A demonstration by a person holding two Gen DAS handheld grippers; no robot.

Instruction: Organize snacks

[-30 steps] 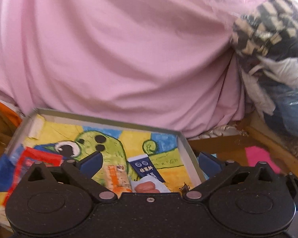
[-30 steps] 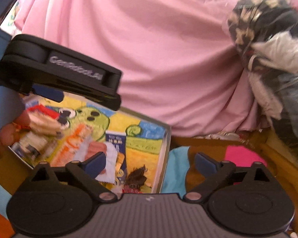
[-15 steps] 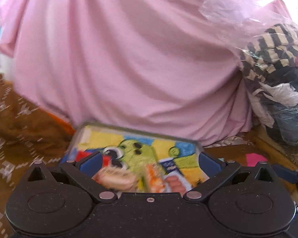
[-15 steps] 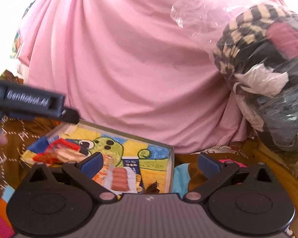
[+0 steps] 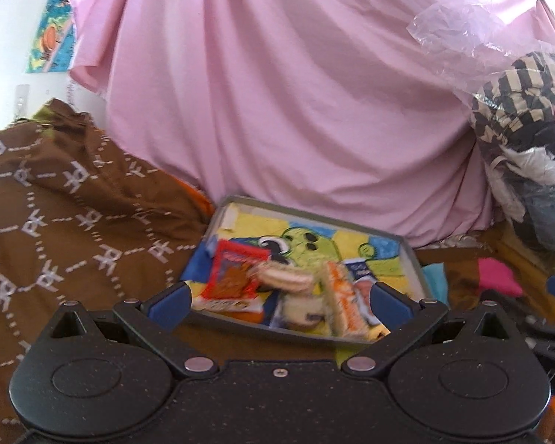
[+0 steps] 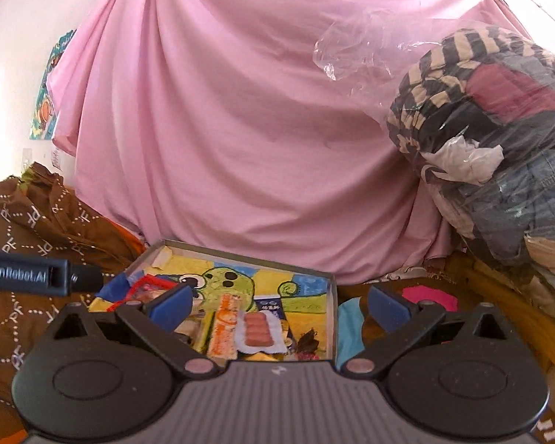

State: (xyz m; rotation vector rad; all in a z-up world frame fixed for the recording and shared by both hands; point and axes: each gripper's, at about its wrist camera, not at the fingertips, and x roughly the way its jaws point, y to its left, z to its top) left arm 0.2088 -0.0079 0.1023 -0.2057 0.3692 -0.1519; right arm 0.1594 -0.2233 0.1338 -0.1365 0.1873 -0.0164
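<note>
Pulled back from the tray since a second ago, both sets of jaws spread and empty. Snacks lying in the tray, ahead between the jaws. Sorting likely finished or nearly.

Both views are brightly lit by soft daylight; shadows are faint. The white wall in the upper left of the frame is overexposed. The snack packets in the left wrist view are smeared by motion blur; the right wrist view is sharper. Fisheye distortion bends the edges, with dark corners.
</note>
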